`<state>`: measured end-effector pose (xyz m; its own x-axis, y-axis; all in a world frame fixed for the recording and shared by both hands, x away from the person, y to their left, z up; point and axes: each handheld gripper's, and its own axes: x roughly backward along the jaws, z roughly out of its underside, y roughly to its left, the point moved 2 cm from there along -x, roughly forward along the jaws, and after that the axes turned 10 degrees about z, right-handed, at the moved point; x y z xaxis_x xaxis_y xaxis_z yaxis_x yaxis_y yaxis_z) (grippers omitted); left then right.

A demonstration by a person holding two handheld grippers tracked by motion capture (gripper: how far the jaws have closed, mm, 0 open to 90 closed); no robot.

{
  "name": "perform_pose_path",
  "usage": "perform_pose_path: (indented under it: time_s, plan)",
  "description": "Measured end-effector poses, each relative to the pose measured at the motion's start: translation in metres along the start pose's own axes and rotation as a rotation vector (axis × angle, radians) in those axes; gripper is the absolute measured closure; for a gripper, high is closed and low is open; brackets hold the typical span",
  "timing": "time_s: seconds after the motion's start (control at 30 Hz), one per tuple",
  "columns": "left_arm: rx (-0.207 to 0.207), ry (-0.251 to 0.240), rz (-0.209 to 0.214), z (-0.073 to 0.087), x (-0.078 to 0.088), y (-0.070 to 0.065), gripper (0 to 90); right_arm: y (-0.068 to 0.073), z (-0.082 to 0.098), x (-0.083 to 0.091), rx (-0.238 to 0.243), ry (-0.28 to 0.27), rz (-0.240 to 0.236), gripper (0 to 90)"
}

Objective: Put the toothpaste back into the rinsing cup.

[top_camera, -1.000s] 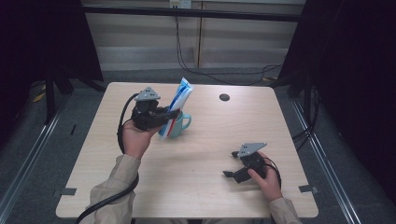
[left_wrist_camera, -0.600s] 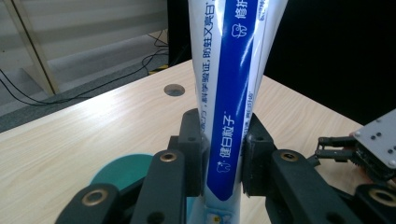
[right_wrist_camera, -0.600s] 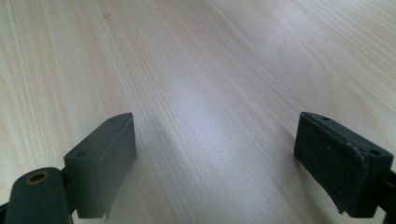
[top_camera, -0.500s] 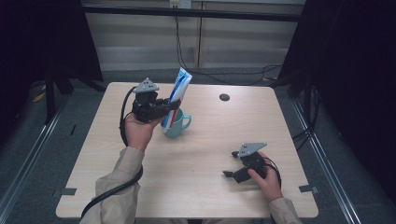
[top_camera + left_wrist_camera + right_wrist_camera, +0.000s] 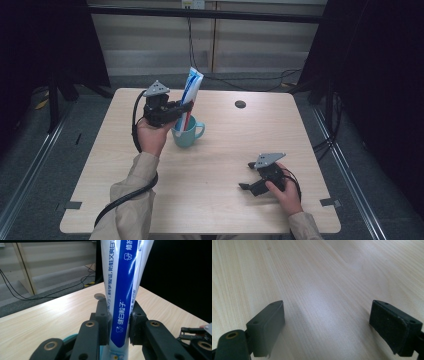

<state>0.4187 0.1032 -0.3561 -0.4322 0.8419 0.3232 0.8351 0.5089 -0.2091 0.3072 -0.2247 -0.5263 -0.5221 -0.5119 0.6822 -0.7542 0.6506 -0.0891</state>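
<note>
Toothpaste tube (image 5: pixel 190 95): light, soft, slippery; clamped mid-body by left gripper (image 5: pixel 184 111) over cup (image 5: pixel 186 134), centre-left; right gripper (image 5: pixel 246 176) parted, idle.

Glossy plastic toothpaste tube (image 5: pixel 122 302), smooth teal mug (image 5: pixel 187 136), matt pale wood-grain table (image 5: pixel 210 195), matt black tongs (image 5: pixel 334 325)

Tube (image 5: pixel 122 290): top and foot cut off by the frame in the left gripper view, foot hidden inside the cup (image 5: pixel 186 135) in the high view; dark disc (image 5: pixel 240 104) on the surface (image 5: pixel 215 200) too small to identify.
</note>
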Motion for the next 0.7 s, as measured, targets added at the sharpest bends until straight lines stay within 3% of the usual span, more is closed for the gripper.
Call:
perform_pose_path:
  time_s: [0.7]
  plan:
    - [-0.012,-0.034,-0.036,-0.0096,-0.0086,0.0084,74.3,-0.0001,0.0000,0.0000,0.001,0.000,0.000,12.5]
